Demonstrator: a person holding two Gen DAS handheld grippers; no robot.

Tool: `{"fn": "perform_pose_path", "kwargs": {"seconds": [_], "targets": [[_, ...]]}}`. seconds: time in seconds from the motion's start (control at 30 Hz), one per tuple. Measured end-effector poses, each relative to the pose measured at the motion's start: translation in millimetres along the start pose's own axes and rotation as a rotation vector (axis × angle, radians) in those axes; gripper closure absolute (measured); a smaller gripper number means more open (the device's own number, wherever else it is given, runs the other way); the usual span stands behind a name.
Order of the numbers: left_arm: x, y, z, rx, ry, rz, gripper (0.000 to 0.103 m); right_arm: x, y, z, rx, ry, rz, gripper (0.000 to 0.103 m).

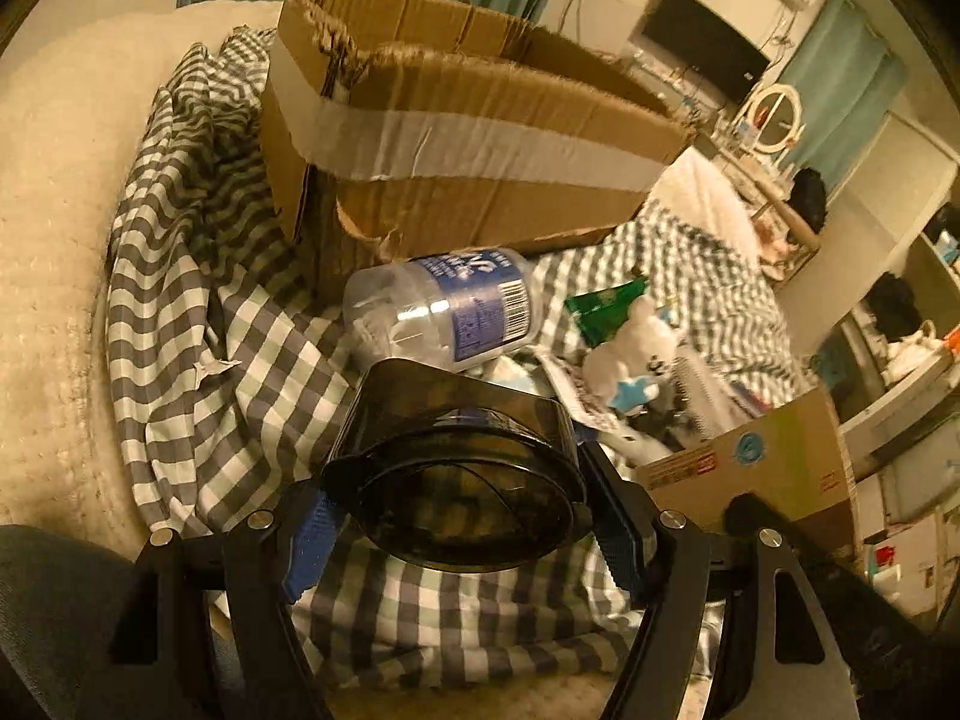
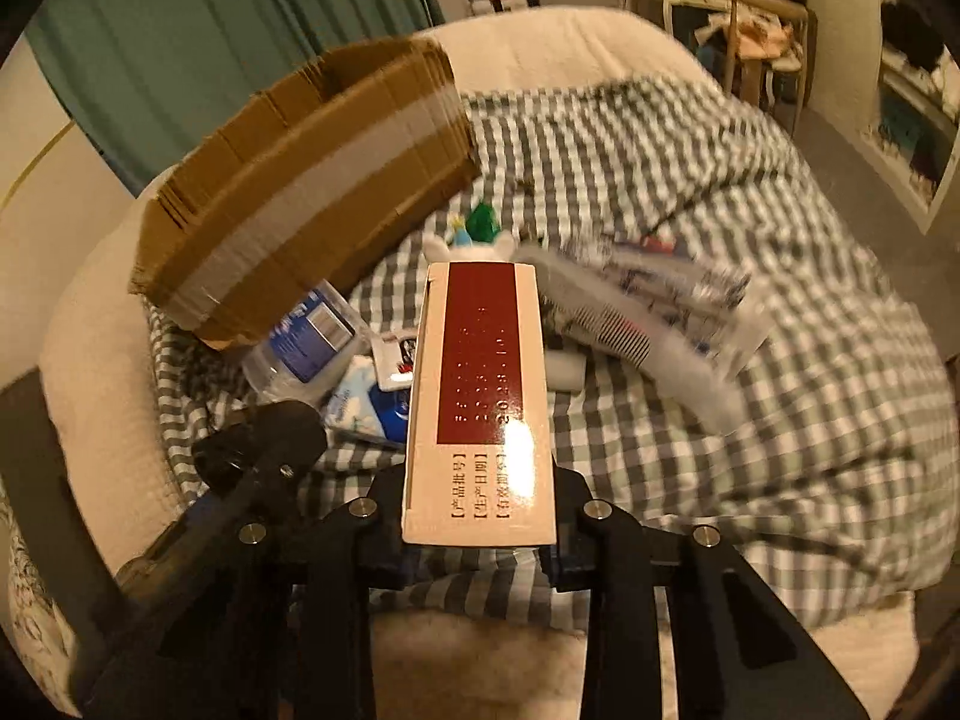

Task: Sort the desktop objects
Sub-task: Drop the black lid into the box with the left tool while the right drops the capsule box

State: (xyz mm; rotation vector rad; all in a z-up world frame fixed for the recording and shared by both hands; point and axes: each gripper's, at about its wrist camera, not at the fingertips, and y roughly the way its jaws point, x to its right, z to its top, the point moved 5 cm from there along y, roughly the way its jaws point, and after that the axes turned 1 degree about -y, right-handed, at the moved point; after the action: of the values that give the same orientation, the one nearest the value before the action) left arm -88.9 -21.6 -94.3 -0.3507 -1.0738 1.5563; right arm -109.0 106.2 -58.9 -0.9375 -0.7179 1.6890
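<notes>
Left wrist view: the left gripper (image 1: pixel 462 516) sits at the bottom centre of the frame, its two fingers pinching a dark translucent cup (image 1: pixel 456 468) from either side. The cup lies on its side with its round mouth facing the camera. Directly above it in the frame, a clear bottle (image 1: pixel 444 309) with a blue label lies on its side on the checked cloth (image 1: pixel 198 312). Right of the bottle lie a green packet (image 1: pixel 606 306) and a white plush toy (image 1: pixel 630 354), close together. At the lower right edge a tan carton (image 1: pixel 768 462) shows one printed face. Beyond the bottle, in the upper centre, stands an open cardboard box (image 1: pixel 468 138) with a pale tape band around its wall.

Right wrist view: the right gripper (image 2: pixel 480 516) at the bottom centre clamps the carton (image 2: pixel 480 396) by its near end; the carton extends away up the frame, its dark red panel facing up. The other gripper arm (image 2: pixel 240 468) enters at the lower left. Left of the carton lie the bottle (image 2: pixel 306 336) and a blue-and-white packet (image 2: pixel 366 402). Right of the carton, blurred printed papers (image 2: pixel 648 300) rest on the cloth (image 2: pixel 810 360). The toy (image 2: pixel 468 243) shows just past the carton's far end. The box (image 2: pixel 312 192) occupies the upper left.
</notes>
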Motion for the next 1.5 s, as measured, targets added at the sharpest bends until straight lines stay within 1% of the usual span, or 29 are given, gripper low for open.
{"fn": "perform_pose_path", "kwargs": {"seconds": [0.07,0.17,0.3,0.4,0.47,0.53,0.63,0.67,0.7,0.77,0.83,0.9,0.93,0.97,1.0,1.03,1.13,1.3,1.37,1.4,1.43,1.47,1.5], "targets": [[3,-12,0,0.029,0.014,-0.022,0.028,-2,-15,4,0.024,-0.008,-0.004,0.075],[6,-27,3,0.053,0.036,-0.055,0.028,-10,-48,8,0.084,-0.044,-0.016,0.075],[14,-41,21,0.069,0.092,-0.06,0.028,-21,-81,17,0.139,-0.089,-0.033,0.075],[19,-58,52,0.108,0.169,-0.054,0.028,-32,-104,31,0.191,-0.131,-0.032,0.074],[20,-72,78,0.141,0.212,-0.043,0.028,-39,-111,43,0.213,-0.147,-0.026,0.074],[15,-87,105,0.193,0.195,-0.054,0.028,-48,-114,57,0.234,-0.157,-0.017,0.074],[1,-100,143,0.25,0.133,-0.067,0.028,-66,-115,80,0.272,-0.161,0.006,0.074],[-5,-100,155,0.258,0.119,-0.058,0.028,-75,-112,90,0.279,-0.158,0.031,0.074],[-12,-100,172,0.269,0.1,-0.035,0.028,-81,-110,97,0.284,-0.155,0.046,0.074],[-22,-97,192,0.285,0.076,-0.007,0.028,-94,-102,109,0.288,-0.158,0.066,0.074],[-31,-92,207,0.292,0.062,0.009,0.028,-111,-89,123,0.285,-0.175,0.085,0.074],[-37,-82,219,0.287,0.058,0.046,0.028,-127,-72,135,0.276,-0.196,0.099,0.074],[-40,-73,226,0.276,0.07,0.082,0.028,-132,-66,138,0.272,-0.201,0.108,0.074],[-41,-66,230,0.267,0.08,0.093,0.028,-138,-59,144,0.269,-0.205,0.122,0.074],[-41,-60,232,0.256,0.091,0.091,0.028,-143,-50,151,0.265,-0.207,0.133,0.074],[-41,-50,236,0.234,0.104,0.074,0.028,-148,-40,158,0.257,-0.21,0.142,0.074],[-43,-33,239,0.214,0.117,0.052,0.028,-157,-14,171,0.235,-0.208,0.158,0.074],[-44,1,244,0.168,0.158,0.055,0.028,-148,19,179,0.201,-0.183,0.186,0.073],[-42,10,245,0.158,0.187,0.059,0.025,-145,27,185,0.215,-0.182,0.204,0.07],[-42,12,246,0.16,0.197,0.075,0.022,-144,25,187,0.226,-0.179,0.215,0.065],[-43,13,246,0.163,0.204,0.093,0.009,-143,23,189,0.24,-0.171,0.222,0.049],[-44,13,247,0.169,0.208,0.103,0.0,-141,19,191,0.261,-0.159,0.222,0.034],[-45,11,248,0.177,0.207,0.104,0.0,-139,11,193,0.293,-0.141,0.225,0.031]]}}
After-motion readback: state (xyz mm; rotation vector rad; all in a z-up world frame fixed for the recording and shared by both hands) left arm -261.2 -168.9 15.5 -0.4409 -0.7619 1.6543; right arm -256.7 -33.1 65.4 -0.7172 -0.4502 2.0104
